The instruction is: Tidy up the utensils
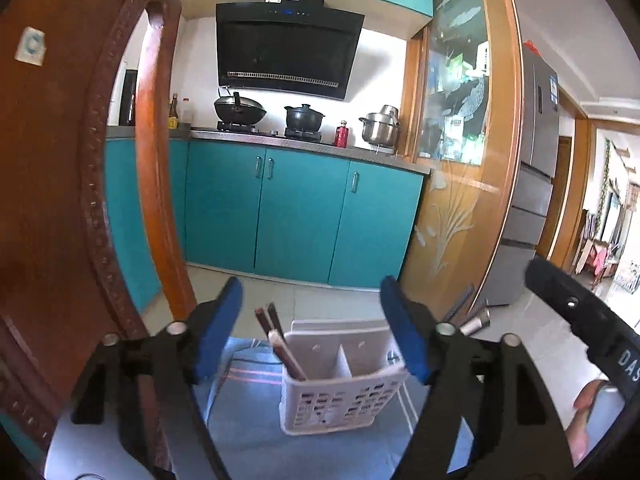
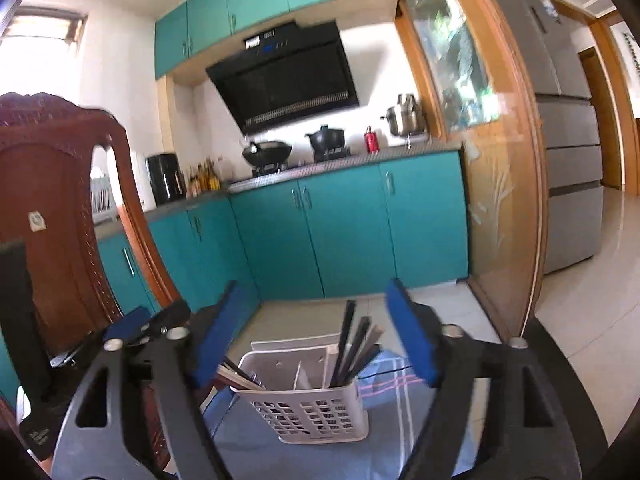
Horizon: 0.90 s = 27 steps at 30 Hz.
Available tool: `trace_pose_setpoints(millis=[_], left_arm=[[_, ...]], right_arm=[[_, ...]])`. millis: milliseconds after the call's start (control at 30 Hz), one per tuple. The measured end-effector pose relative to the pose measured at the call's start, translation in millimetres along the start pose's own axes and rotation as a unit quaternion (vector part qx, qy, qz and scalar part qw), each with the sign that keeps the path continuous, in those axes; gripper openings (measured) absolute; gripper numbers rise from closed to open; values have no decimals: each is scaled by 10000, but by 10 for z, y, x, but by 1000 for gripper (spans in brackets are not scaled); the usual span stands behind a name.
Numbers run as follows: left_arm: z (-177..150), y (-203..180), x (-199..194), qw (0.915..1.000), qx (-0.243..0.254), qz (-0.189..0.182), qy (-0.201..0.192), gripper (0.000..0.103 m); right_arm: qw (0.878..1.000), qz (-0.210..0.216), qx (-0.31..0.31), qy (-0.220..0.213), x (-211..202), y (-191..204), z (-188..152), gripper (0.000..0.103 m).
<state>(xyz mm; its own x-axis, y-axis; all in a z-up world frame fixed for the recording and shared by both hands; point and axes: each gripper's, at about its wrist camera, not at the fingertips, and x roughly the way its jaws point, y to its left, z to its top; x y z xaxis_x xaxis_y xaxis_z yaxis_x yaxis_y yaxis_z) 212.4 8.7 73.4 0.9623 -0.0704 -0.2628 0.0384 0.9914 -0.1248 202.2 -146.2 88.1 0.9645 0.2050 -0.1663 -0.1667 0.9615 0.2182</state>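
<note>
- The left gripper [image 1: 312, 328], black with blue pads, stands released, its jaws spread wide with nothing clamped between them.
- The right gripper [image 2: 310, 332], of the same build, is likewise released and grasps nothing.
- The white perforated plastic utensil holder [image 1: 340, 396] stands upright on a blue checked cloth [image 1: 248, 440], just ahead of both grippers.
- Brown wooden chopsticks [image 1: 286, 354] lean in its left compartment.
- Dark utensil handles [image 2: 354, 350] stand in its right compartment, seen from the right wrist.
- A carved reddish wooden chair back [image 1: 60, 200] rises at the left.
</note>
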Motion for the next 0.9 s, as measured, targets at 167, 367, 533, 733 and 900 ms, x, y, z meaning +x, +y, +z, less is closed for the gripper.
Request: trace_pose_setpoints(millis=[167, 367, 533, 733, 900], left_arm=[[-315, -106, -294, 9979, 628, 180, -10, 87], [-816, -194, -769, 9900, 1251, 641, -127, 98], [-990, -240, -1193, 9907, 1257, 482, -193, 99], [-1058, -148, -1486, 9942, 1010, 312, -174, 99], [-1119, -102, -1583, 9941, 1018, 354, -141, 99]], right_arm=[[9984, -484, -266, 151, -270, -185, -298, 93], [9918, -998, -238, 765, -575, -380, -751, 100], [9886, -1316, -726, 113, -1073, -198, -892, 100], [9913, -1087, -692, 277, -1384, -115, -990, 100], [9896, -1059, -957, 189, -1532, 2, -1079, 100]])
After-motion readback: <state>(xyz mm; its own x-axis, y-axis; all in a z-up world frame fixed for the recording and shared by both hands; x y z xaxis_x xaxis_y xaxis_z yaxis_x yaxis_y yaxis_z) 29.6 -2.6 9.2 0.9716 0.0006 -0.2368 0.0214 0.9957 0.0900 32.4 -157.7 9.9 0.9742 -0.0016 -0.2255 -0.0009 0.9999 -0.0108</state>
